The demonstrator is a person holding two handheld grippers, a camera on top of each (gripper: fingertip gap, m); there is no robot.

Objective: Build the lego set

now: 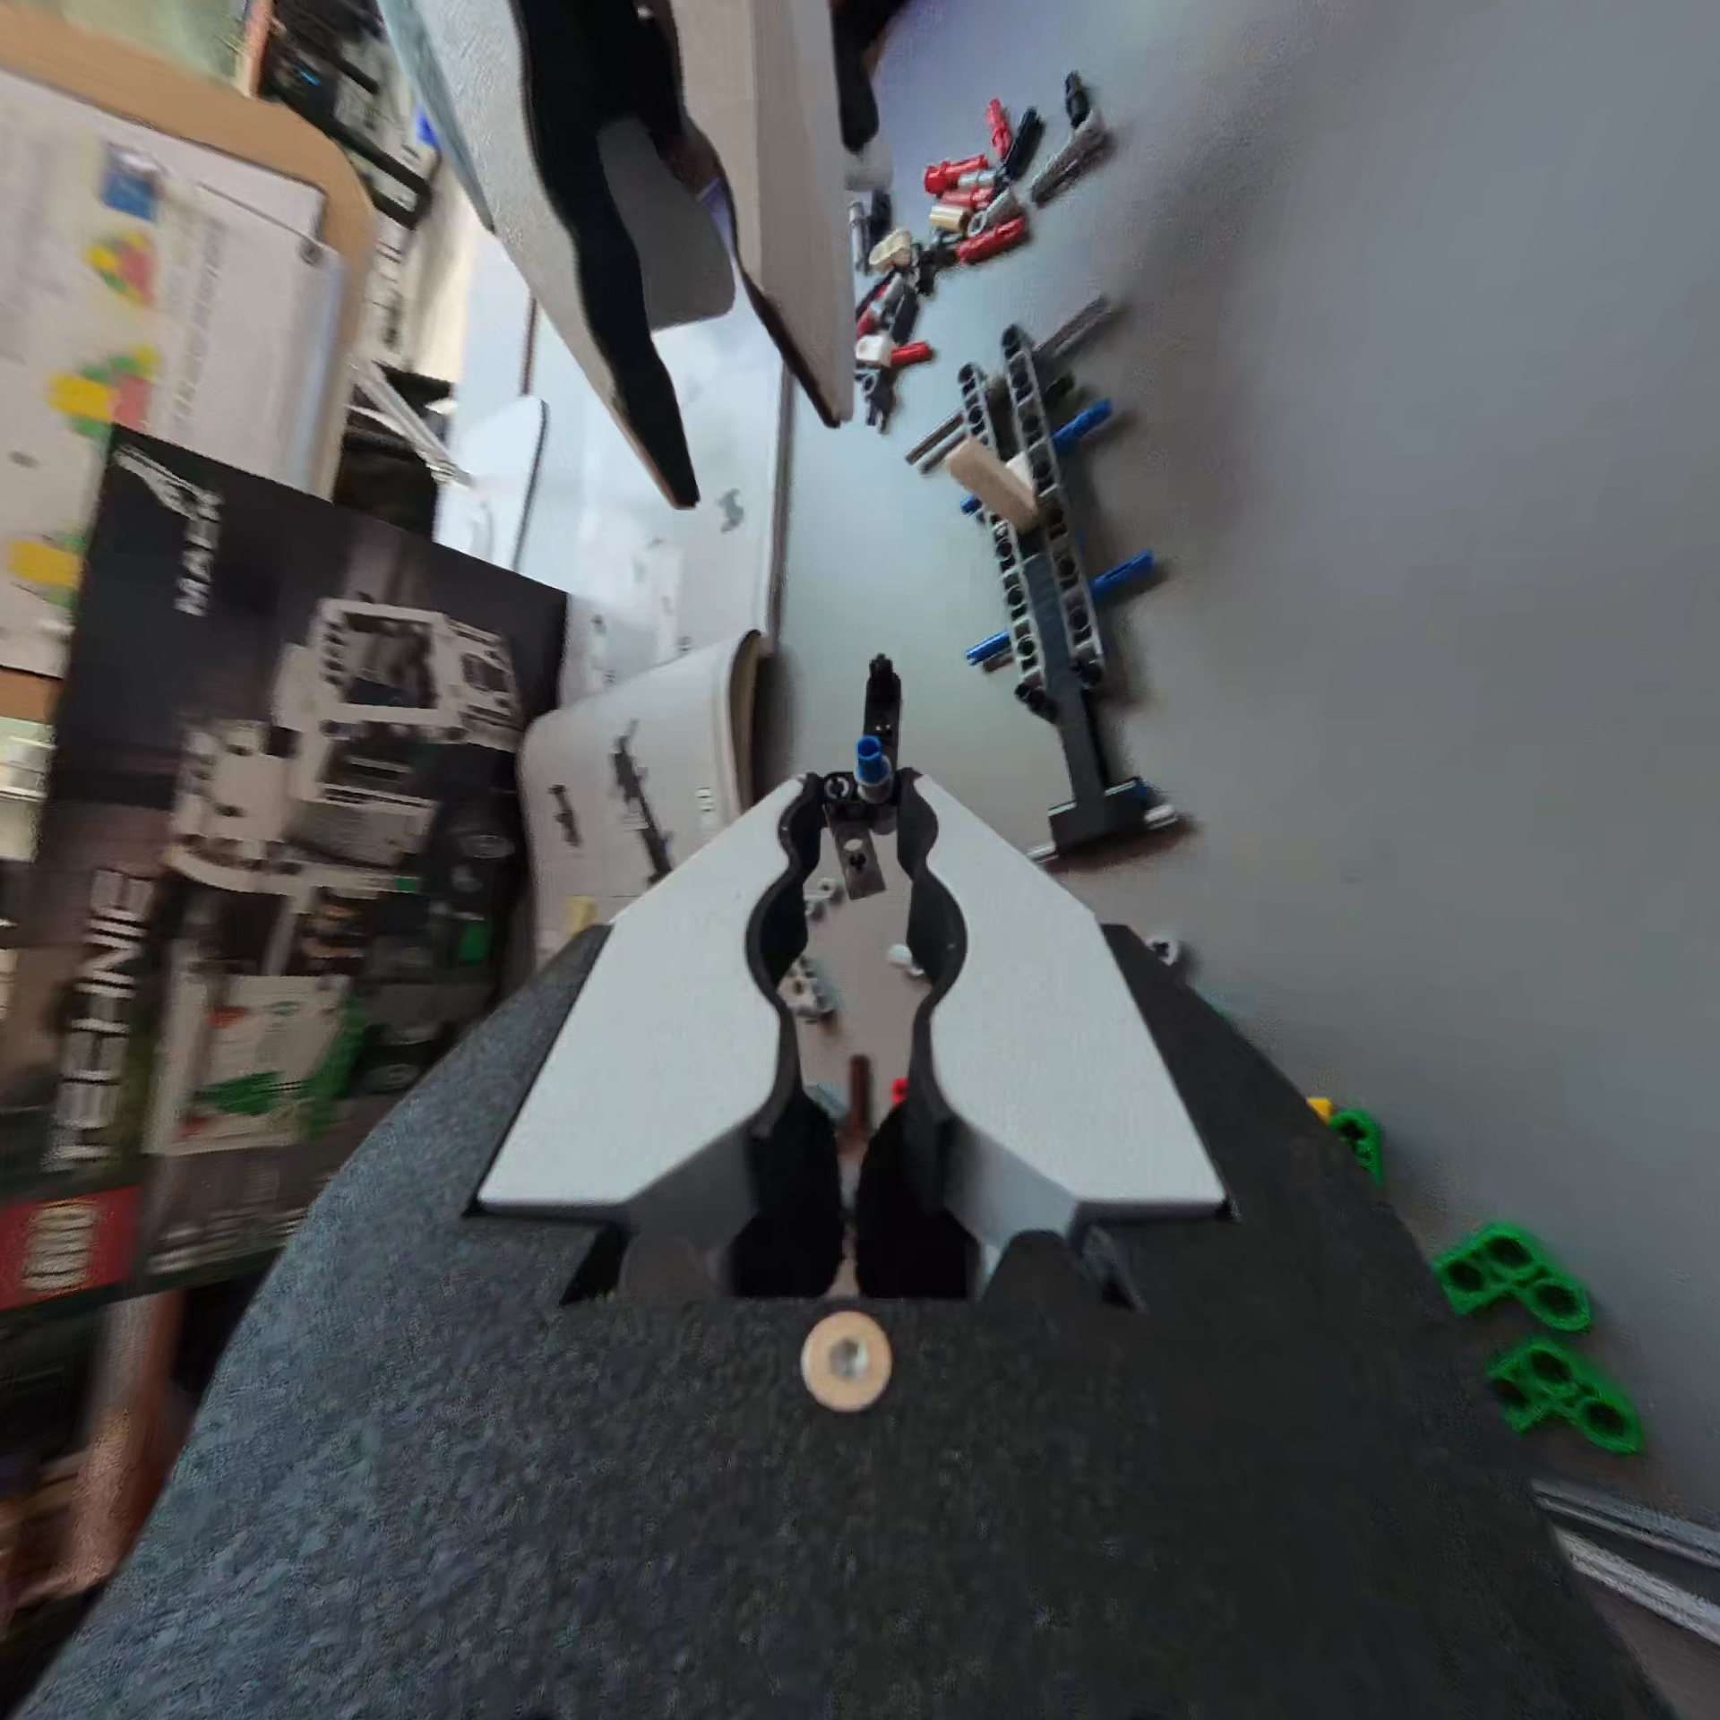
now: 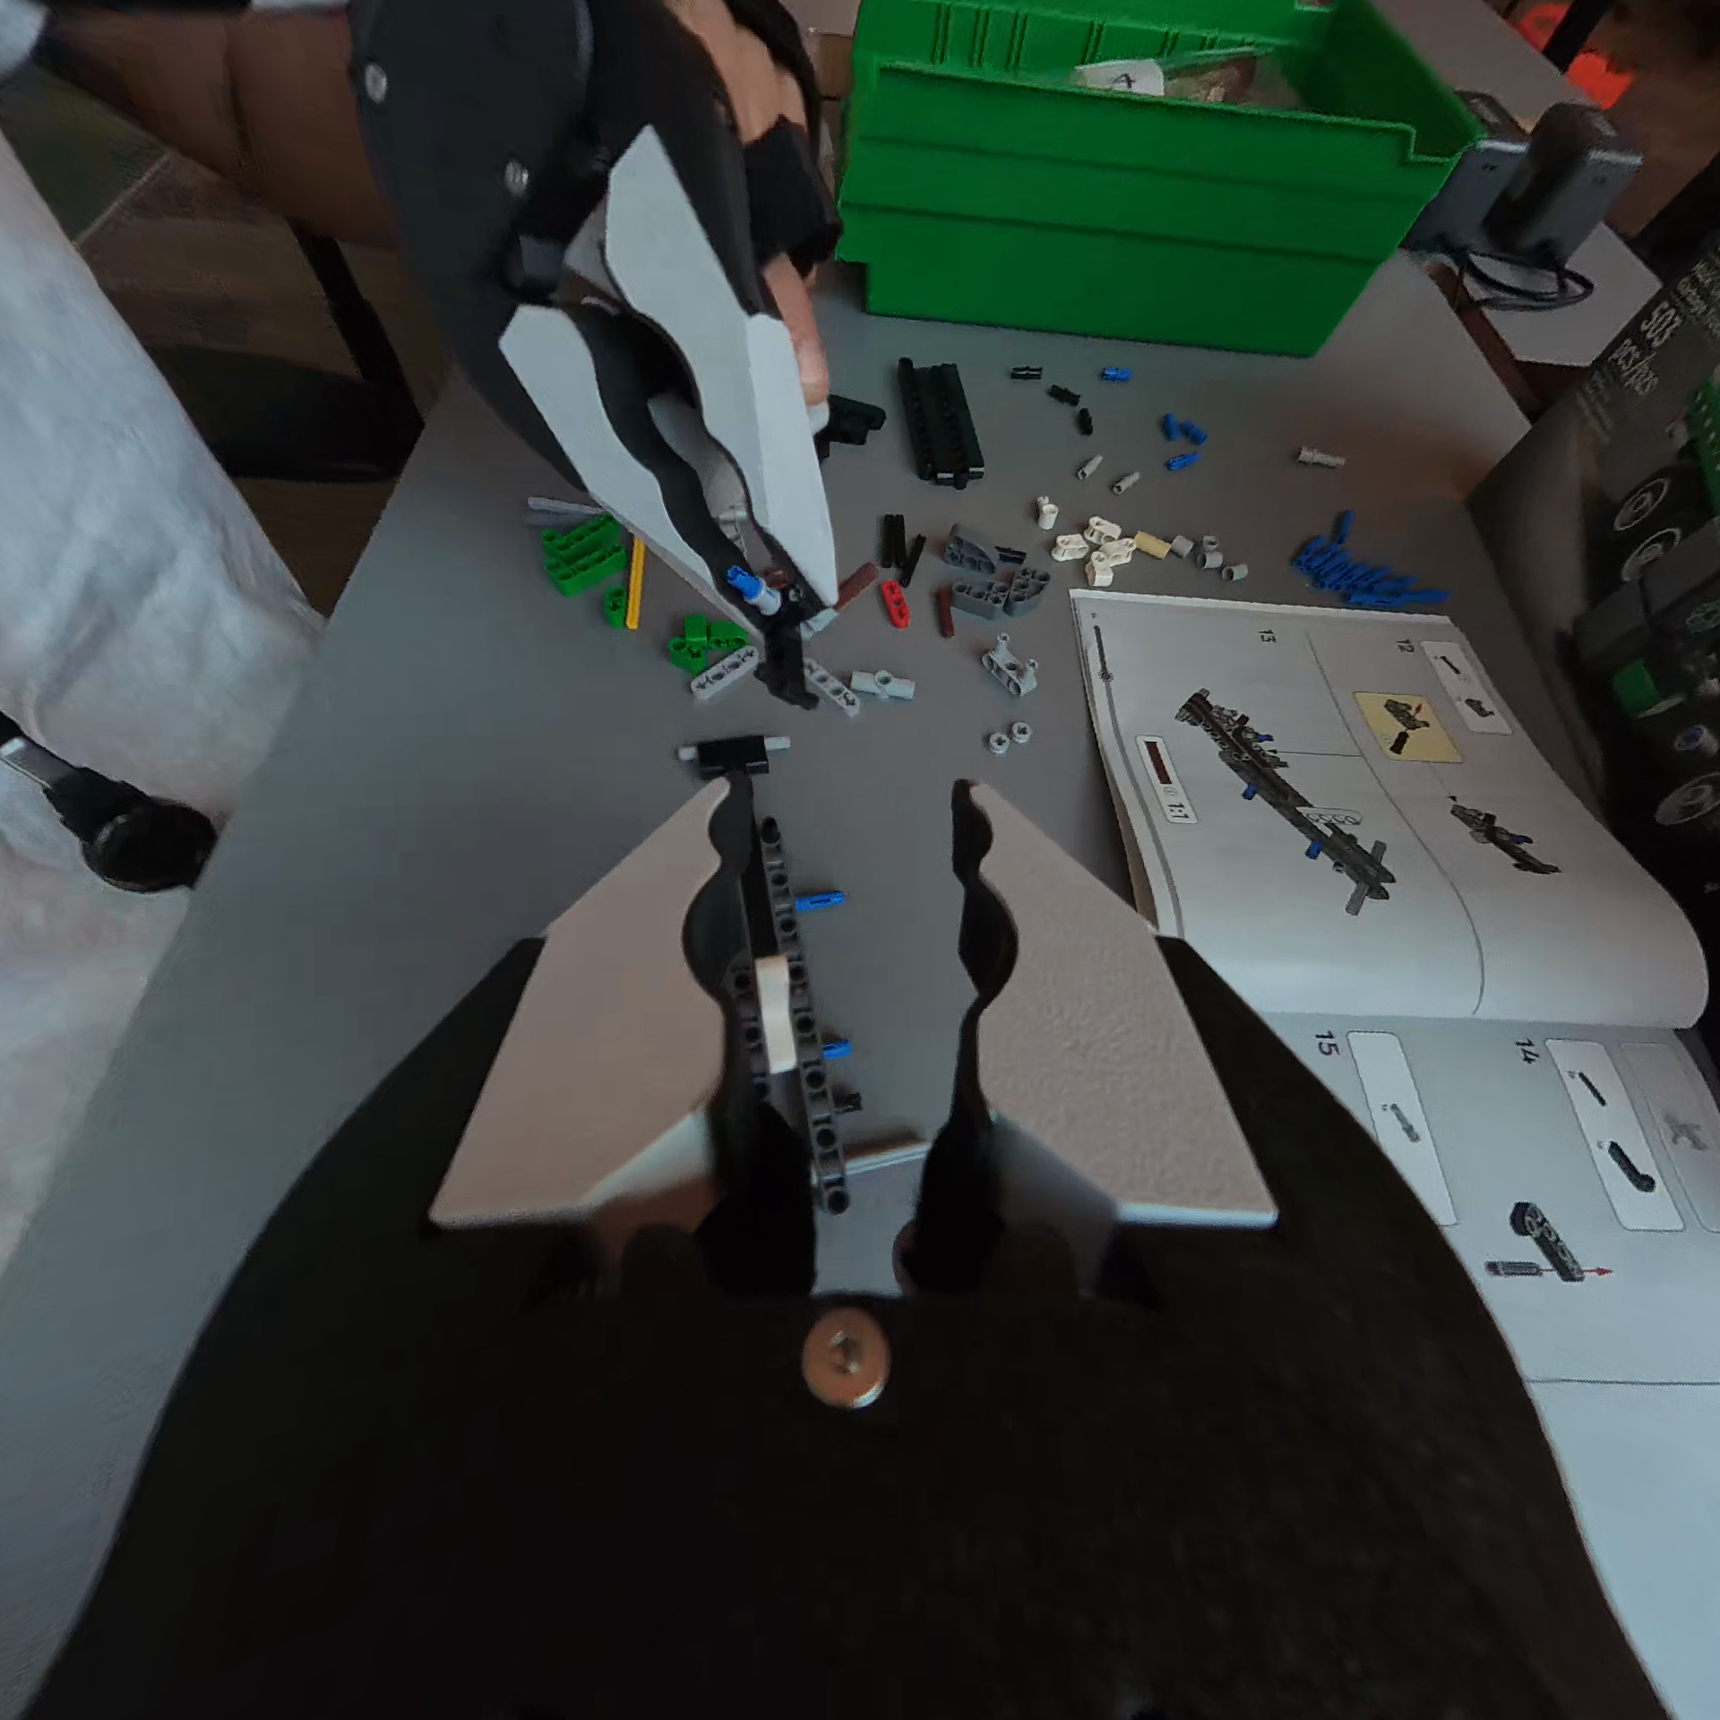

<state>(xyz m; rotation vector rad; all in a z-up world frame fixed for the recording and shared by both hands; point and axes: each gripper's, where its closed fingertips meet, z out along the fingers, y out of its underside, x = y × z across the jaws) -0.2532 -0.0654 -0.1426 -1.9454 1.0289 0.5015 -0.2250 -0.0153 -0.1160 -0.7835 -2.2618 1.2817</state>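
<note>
My left gripper (image 1: 858, 791) is shut on a small sub-assembly (image 1: 870, 745): a black piece with a blue pin and a grey connector. It holds it in the air above the loose parts, as the right wrist view shows (image 2: 782, 619). My right gripper (image 2: 842, 791) is open and empty. It hovers over the long grey beam assembly (image 2: 786, 977), which lies flat on the grey table with blue pins sticking out and a cream piece on it. The beam runs between the jaws, close to the left finger. The beam also shows in the left wrist view (image 1: 1042, 558).
An open instruction booklet (image 2: 1350, 791) lies right of the beam. A green bin (image 2: 1117, 205) stands at the back and the set's box (image 1: 279, 838) at the side. Loose parts are scattered: green (image 2: 586, 558), cream (image 2: 1098, 549), blue pins (image 2: 1359, 577), red (image 1: 977, 205).
</note>
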